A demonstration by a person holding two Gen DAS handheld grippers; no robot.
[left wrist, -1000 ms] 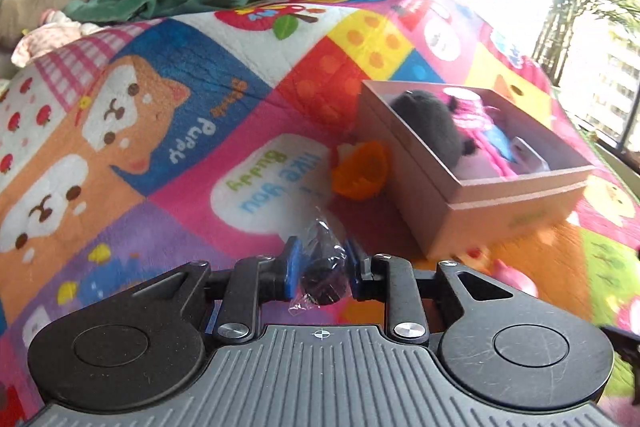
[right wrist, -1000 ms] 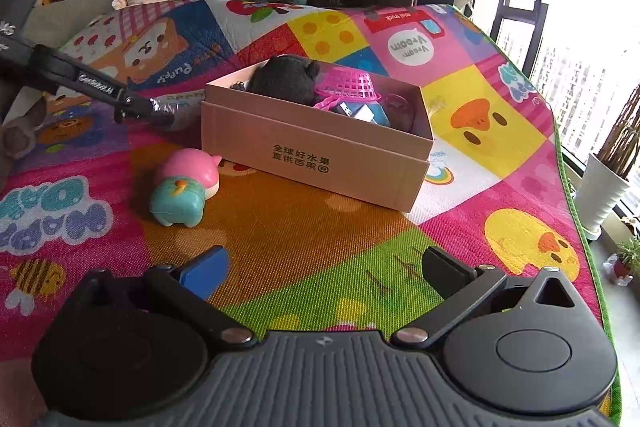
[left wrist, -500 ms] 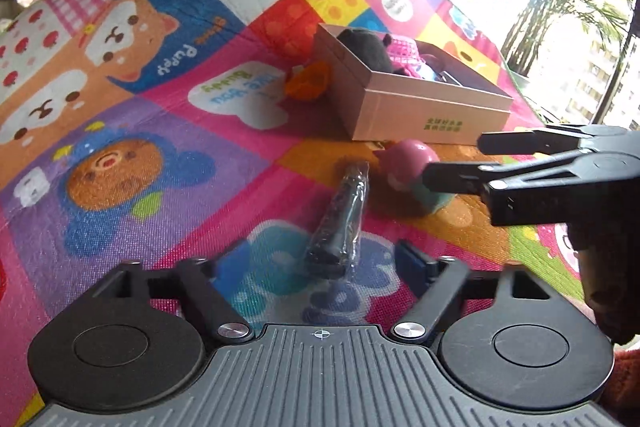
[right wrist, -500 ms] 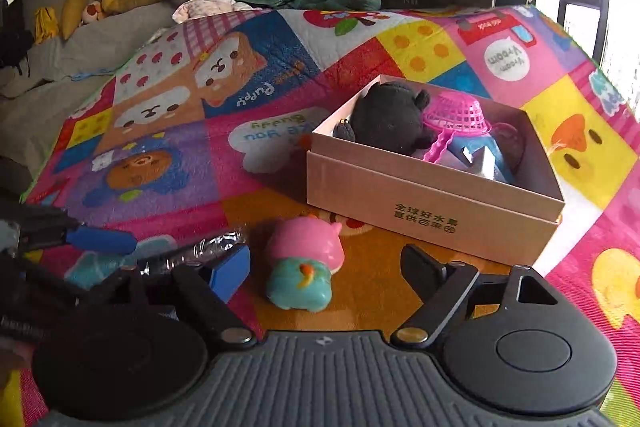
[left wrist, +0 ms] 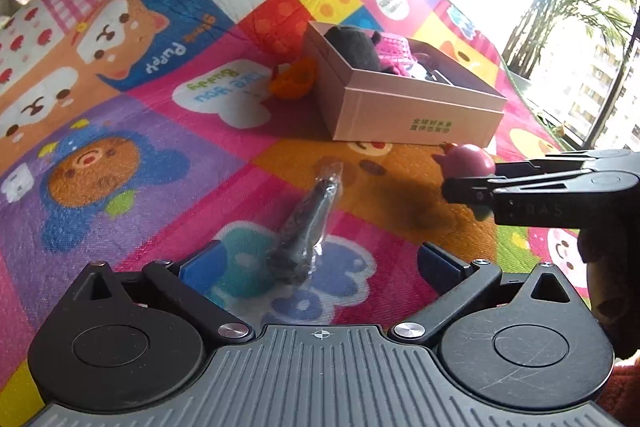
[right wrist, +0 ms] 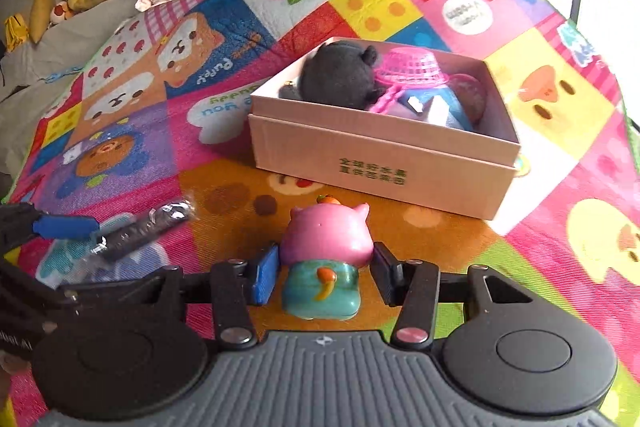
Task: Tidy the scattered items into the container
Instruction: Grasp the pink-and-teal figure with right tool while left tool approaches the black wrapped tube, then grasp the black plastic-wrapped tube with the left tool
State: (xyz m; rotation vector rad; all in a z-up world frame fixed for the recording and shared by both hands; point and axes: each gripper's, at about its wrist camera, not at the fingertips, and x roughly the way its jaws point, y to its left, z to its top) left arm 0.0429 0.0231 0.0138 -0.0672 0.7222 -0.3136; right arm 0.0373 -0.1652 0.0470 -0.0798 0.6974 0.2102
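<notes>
right claw closing around pig toy (pads apart), left claw wide

The left gripper, clamped on the wrapped dark stick a second ago, now stands wide apart, the stick lying loose on the mat; the right gripper, earlier wide, has been closing around the pink-and-teal toy

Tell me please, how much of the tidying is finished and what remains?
Done: the box already holds a dark plush and a pink basket. In hand: the right gripper has been closing around the pink toy, not clearly gripping yet. Left: the wrapped black item before the open left gripper, and an orange toy beside the box.
</notes>
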